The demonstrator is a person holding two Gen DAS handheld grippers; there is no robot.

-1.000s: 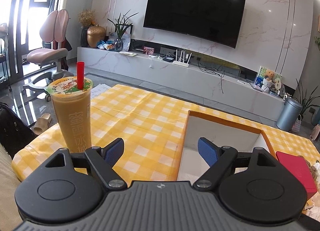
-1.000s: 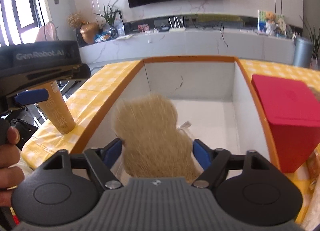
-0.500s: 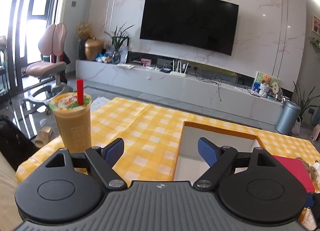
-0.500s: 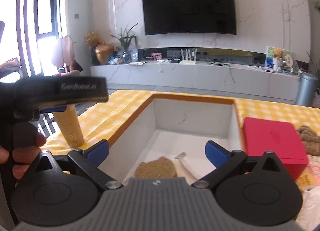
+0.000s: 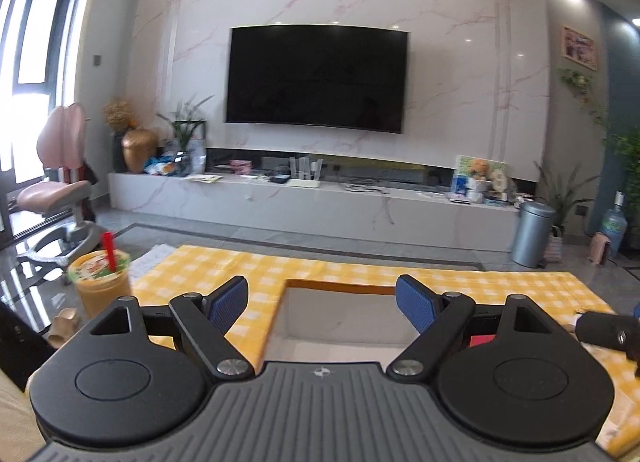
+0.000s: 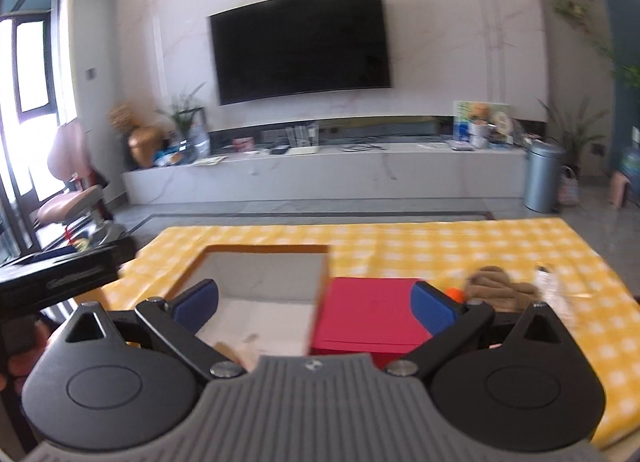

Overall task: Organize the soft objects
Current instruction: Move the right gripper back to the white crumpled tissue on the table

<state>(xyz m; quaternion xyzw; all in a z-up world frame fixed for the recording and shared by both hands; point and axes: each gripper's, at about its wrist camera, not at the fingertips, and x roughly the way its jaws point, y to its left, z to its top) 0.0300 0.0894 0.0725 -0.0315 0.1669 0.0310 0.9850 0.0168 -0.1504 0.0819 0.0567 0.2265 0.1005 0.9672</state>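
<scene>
An open box with an orange rim (image 6: 264,250) and white inside stands on the yellow checked table; it also shows in the left wrist view (image 5: 340,287). A sliver of the tan plush (image 6: 226,350) peeks from inside it, mostly hidden behind my right gripper body. My right gripper (image 6: 314,302) is open and empty, raised above and behind the box. A brown plush toy (image 6: 500,286) lies on the cloth to the right. My left gripper (image 5: 322,302) is open and empty, high above the box's near side.
A red box (image 6: 372,318) stands right against the open box. A milk tea cup with a red straw (image 5: 100,282) stands at the table's left edge. A clear wrapper (image 6: 554,290) lies at the far right. The yellow checked cloth (image 6: 440,246) covers the table.
My right gripper opened and let the tan plush drop into the box, then lifted and pulled back, swinging right. My left gripper also rose and drew back.
</scene>
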